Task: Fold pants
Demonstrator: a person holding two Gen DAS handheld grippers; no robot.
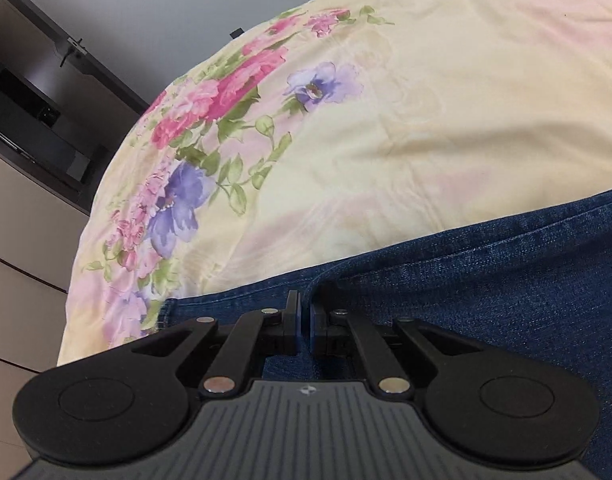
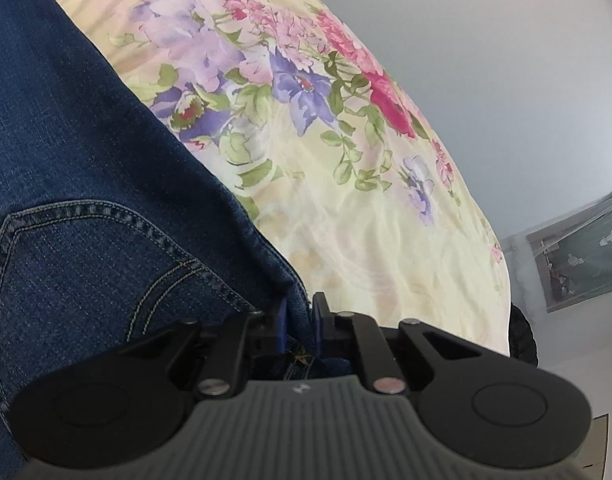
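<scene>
Dark blue denim pants [image 1: 485, 280] lie on a pale yellow floral bedspread [image 1: 425, 112]. In the left wrist view my left gripper [image 1: 306, 304] is shut, its pads pinching the pants' edge fabric close to a hemmed end at the lower left. In the right wrist view the pants [image 2: 66, 160] fill the left side, with a stitched back pocket [image 2: 74, 248] showing. My right gripper [image 2: 300, 306] is shut on a fold of denim at the pants' right edge, near the pocket. The rest of the pants is out of frame.
The bedspread [image 2: 345, 220] drops off at the bed's edges. A dark cabinet [image 1: 38, 112] stands beyond the bed on the left. A grey wall and a framed window [image 2: 577, 256] lie past the bed's right side.
</scene>
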